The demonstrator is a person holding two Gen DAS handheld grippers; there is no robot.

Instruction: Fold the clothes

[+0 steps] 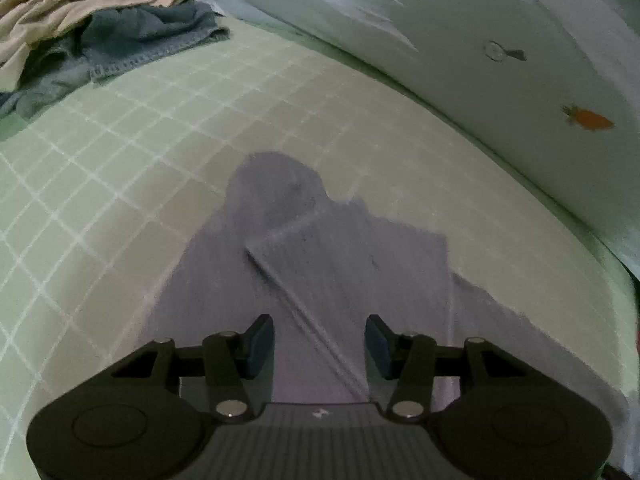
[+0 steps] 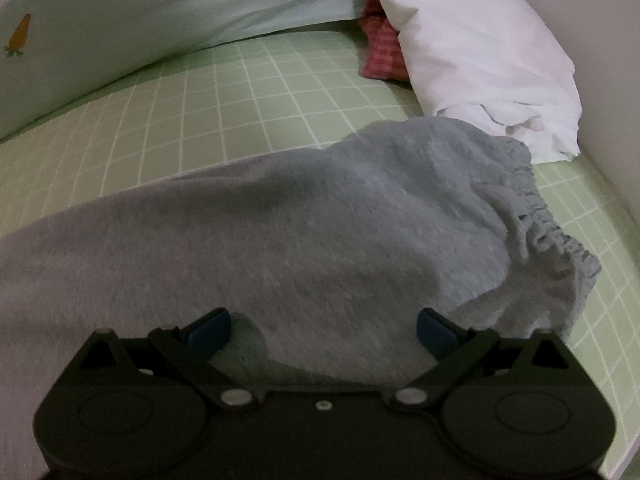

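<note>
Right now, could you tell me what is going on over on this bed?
A person with a handheld gripper in each hand is folding clothes on a green checked sheet. A grey garment lies spread out, with its gathered waistband towards the white pillow. The left gripper and the right gripper both stand open over the grey fabric, neither pinching it. A heap of beige and teal clothes waits further up the bed.
</note>
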